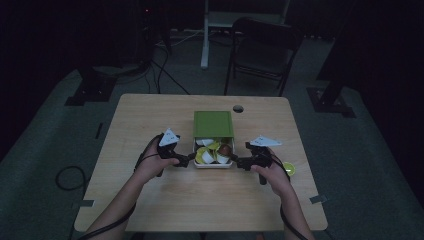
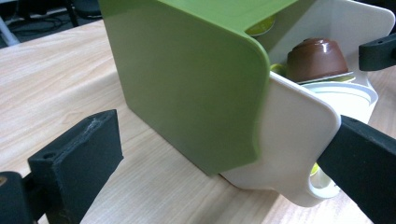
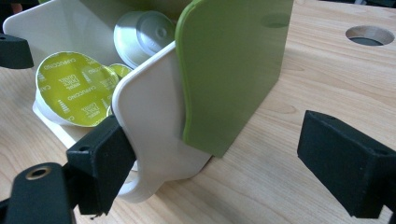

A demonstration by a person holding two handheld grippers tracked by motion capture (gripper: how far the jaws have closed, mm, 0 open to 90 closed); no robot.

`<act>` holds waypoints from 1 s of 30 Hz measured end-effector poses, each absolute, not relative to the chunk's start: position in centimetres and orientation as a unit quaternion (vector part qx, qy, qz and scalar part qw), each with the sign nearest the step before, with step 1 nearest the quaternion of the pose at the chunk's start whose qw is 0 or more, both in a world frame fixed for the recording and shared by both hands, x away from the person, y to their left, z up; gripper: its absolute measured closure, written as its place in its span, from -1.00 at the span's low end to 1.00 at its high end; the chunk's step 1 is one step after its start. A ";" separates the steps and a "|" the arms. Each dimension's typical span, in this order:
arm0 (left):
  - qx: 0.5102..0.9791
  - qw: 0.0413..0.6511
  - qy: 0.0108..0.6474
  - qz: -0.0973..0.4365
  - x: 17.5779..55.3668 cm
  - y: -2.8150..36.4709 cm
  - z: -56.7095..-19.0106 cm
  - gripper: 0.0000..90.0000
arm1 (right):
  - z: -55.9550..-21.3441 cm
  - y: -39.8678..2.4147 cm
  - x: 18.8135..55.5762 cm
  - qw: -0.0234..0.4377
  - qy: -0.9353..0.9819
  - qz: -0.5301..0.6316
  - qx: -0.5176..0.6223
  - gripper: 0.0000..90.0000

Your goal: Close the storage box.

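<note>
Sitting between both open tools (image 1: 190,159) (image 1: 236,160), the drawer box (image 1: 213,131).

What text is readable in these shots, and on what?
"CAPPUCCINO": printed several times along the edge of the green foil lid of a capsule in the white drawer, right gripper view.
Smaller print beside it on that lid: too blurred to read.
Brown capsule, silver capsule, green box: no text visible.
High view: capsules too small to read.
</note>
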State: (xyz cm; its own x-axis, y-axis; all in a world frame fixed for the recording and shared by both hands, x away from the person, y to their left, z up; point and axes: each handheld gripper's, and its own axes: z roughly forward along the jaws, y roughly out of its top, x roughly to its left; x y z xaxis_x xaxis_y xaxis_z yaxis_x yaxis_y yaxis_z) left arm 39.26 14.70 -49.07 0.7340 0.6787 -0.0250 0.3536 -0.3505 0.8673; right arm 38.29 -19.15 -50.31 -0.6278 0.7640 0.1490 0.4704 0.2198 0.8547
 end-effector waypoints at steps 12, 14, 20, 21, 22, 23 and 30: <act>0.805 0.464 0.321 0.184 40.0 14.5 -48.9 -0.97 | -50.2 -19.0 39.1 0.161 0.764 0.472 0.410 -0.73; 0.804 0.464 0.322 0.184 40.1 14.5 -48.9 -0.97 | -50.2 -19.0 39.2 0.162 0.763 0.472 0.412 -0.73; 0.802 0.465 0.326 0.185 40.6 14.5 -48.9 -0.97 | -50.3 -18.9 39.6 0.162 0.759 0.473 0.418 -0.73; 0.802 0.464 0.326 0.187 40.6 14.5 -48.9 -0.97 | -50.3 -19.0 39.7 0.164 0.758 0.473 0.418 -0.73; 0.803 0.462 0.325 0.189 40.7 14.5 -48.9 -0.97 | -50.3 -18.9 39.7 0.163 0.758 0.473 0.419 -0.73; 0.803 0.461 0.325 0.191 40.7 14.4 -48.9 -0.97 | -50.3 -18.9 39.8 0.164 0.757 0.473 0.421 -0.73; 0.800 0.461 0.330 0.196 41.1 14.3 -48.9 -0.97 | -50.2 -18.8 40.2 0.169 0.755 0.470 0.426 -0.73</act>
